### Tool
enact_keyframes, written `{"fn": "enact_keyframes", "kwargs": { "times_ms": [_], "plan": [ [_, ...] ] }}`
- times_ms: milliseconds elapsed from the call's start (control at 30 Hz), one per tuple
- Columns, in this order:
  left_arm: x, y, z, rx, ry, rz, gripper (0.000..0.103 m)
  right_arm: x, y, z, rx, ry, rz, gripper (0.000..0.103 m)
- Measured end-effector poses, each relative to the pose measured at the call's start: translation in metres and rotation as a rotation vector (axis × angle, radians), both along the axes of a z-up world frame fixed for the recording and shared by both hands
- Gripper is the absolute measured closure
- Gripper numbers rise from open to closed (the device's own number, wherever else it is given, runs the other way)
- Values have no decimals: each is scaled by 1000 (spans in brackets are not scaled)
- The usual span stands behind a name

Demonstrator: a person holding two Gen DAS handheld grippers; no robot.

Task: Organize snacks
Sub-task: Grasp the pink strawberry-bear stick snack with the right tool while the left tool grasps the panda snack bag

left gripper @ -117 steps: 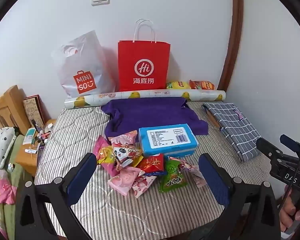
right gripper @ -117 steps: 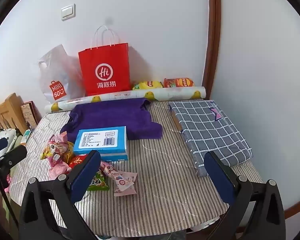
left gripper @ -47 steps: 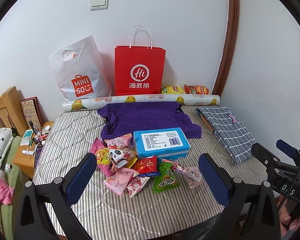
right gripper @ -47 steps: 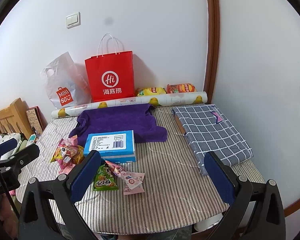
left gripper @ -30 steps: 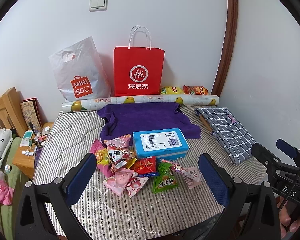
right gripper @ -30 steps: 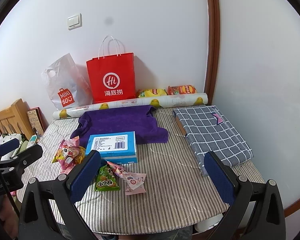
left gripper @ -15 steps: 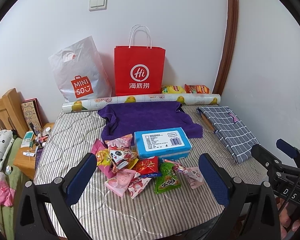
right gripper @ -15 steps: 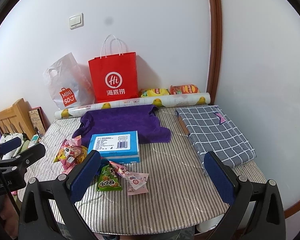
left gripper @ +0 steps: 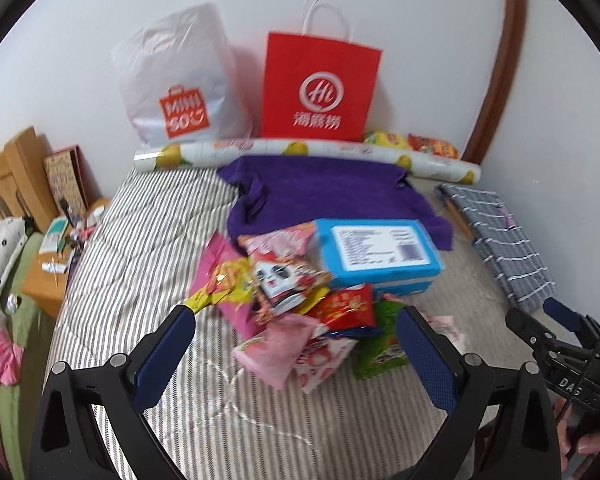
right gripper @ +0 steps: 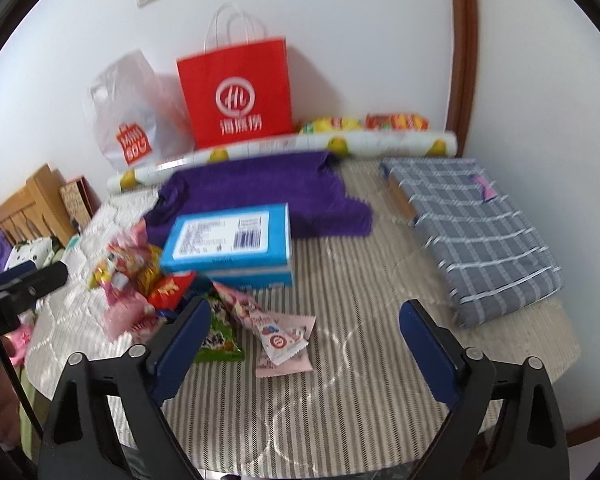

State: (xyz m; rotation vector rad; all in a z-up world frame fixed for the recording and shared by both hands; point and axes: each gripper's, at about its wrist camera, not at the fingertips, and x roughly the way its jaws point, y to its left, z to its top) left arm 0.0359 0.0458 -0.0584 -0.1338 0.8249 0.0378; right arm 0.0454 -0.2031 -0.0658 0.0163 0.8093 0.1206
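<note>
Both grippers angle down at the snack pile (left gripper: 296, 308) heaped against the blue box (left gripper: 376, 254) on the striped mattress (left gripper: 140, 248). The left gripper (left gripper: 296, 354) gapes empty; the right gripper (right gripper: 304, 346) is closing, nothing between its jaws, probably lining up the pink packet (right gripper: 284, 338), though blur obscures that.

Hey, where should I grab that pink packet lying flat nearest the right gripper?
Probably pinch the pink packet at its crimped near edge, coming from above and in front. It lies flat and apart from the pile, so that edge is free. The right gripper, jaws closing, holds nothing.
</note>
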Motion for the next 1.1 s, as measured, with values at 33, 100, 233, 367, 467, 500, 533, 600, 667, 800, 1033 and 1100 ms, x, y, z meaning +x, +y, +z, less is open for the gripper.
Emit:
{"fn": "enact_keyframes", "kwargs": {
  "times_ms": [33, 100, 233, 367, 467, 500, 533, 600, 667, 800, 1033, 1100],
  "plan": [
    [3, 5, -5, -7, 9, 4, 4, 5, 2, -9, -4, 16, 6, 13],
    [7, 14, -15, -24, 23, 10, 4, 14, 5, -25, -9, 42, 30, 20],
    [14, 37, -32, -69, 58, 38, 4, 33, 13, -51, -5, 86, 81, 33],
    [20, 52, -44, -75, 79, 58, 4, 45, 23, -68, 12, 116, 138, 40],
    [24, 59, -49, -68, 86, 64, 4, 52, 31, -76, 10, 130, 174, 44],
    [25, 61, -50, -65, 87, 66, 4, 54, 32, -78, 8, 133, 182, 44],
    [25, 63, -52, -64, 88, 66, 4, 55, 35, -80, 5, 137, 191, 45],
    [26, 66, -54, -70, 90, 60, 4, 59, 38, -84, -4, 151, 204, 45],
    [27, 67, -56, -77, 94, 53, 4, 62, 44, -88, -16, 163, 225, 45],
    [31, 67, -59, -71, 93, 39, 4, 70, 52, -97, -43, 177, 243, 47],
    [41, 65, -65, -47, 93, 19, 4, 74, 57, -102, -41, 167, 300, 62],
    [44, 69, -66, -49, 94, 25, 4, 73, 55, -100, -35, 165, 307, 66]
  ]
}}
